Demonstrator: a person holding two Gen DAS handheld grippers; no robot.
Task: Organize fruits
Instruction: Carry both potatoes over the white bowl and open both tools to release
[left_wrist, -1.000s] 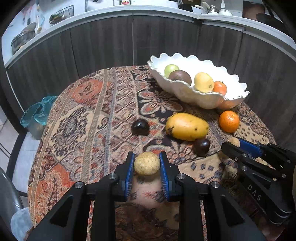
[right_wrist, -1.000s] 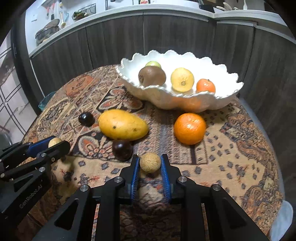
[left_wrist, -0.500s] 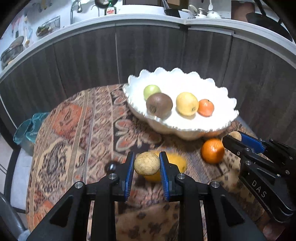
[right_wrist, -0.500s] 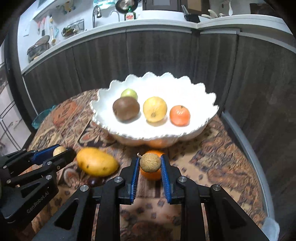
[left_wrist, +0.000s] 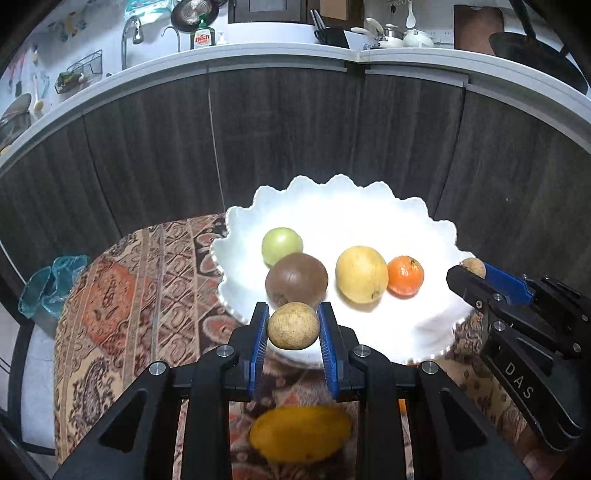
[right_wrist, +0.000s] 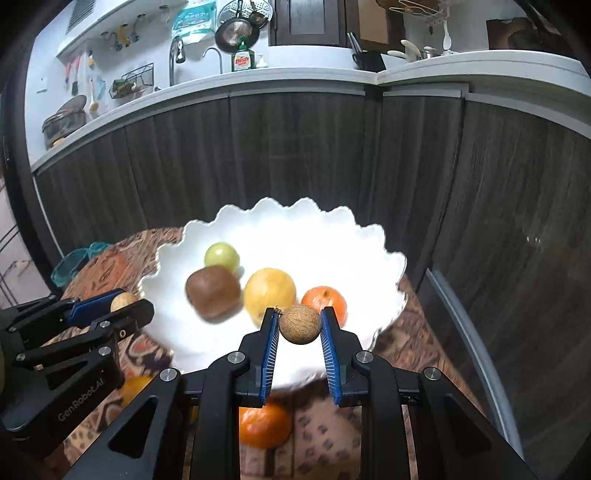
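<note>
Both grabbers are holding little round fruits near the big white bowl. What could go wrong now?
1. The left gripper pinches its small round tan fruit only at the sides, so it might slip out and roll off the patterned tablecloth.
2. The right gripper holds a small brown fuzzy fruit; dropped from high, it could knock the small orange in the scalloped white bowl.

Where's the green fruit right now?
In both views, the green fruit lies in the white bowl, at its back left, just behind the brown fruit.
</note>
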